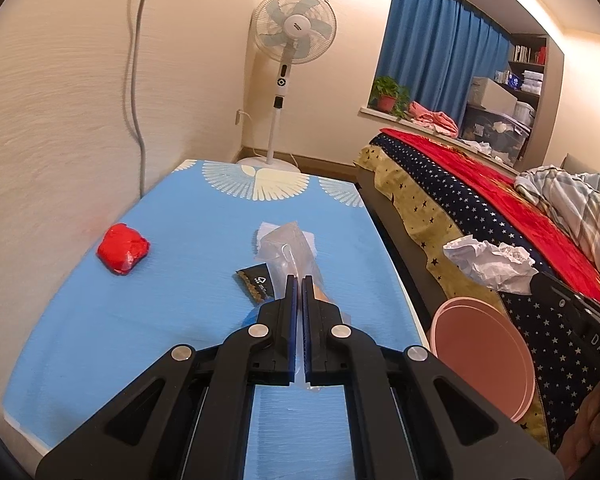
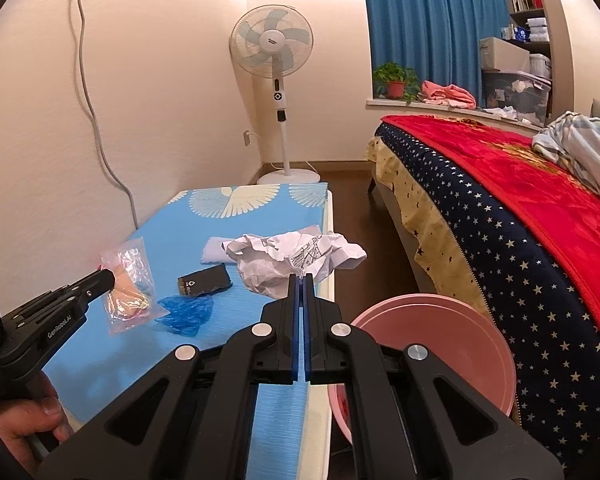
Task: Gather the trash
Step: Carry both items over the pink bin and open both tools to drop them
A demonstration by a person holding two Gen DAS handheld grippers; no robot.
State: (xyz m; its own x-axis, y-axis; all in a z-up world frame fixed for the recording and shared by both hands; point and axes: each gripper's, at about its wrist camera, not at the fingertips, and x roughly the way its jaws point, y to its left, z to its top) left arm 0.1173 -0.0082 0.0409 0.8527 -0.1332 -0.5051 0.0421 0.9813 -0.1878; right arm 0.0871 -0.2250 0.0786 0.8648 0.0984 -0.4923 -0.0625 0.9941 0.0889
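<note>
My left gripper (image 1: 299, 280) is shut on a clear plastic bag (image 1: 286, 252), pinched at its near end above the blue-clothed table (image 1: 100, 340). In the right wrist view the same bag (image 2: 130, 292) hangs from the left gripper (image 2: 110, 278). My right gripper (image 2: 300, 278) is shut on a crumpled white paper (image 2: 284, 256), held near the table's right edge. A pink bin (image 2: 432, 344) stands on the floor just right of the table, below and right of the paper. On the cloth lie a red crumpled wrapper (image 1: 123, 249), a black wrapper (image 2: 204, 282), a blue glove (image 2: 186, 314) and a pale tissue (image 2: 214, 250).
A bed (image 2: 500, 208) with a starry cover and red blanket runs along the right, with a narrow strip of floor between it and the table. A standing fan (image 2: 278, 80) is in the far corner. The wall (image 1: 60, 120) borders the table's left side.
</note>
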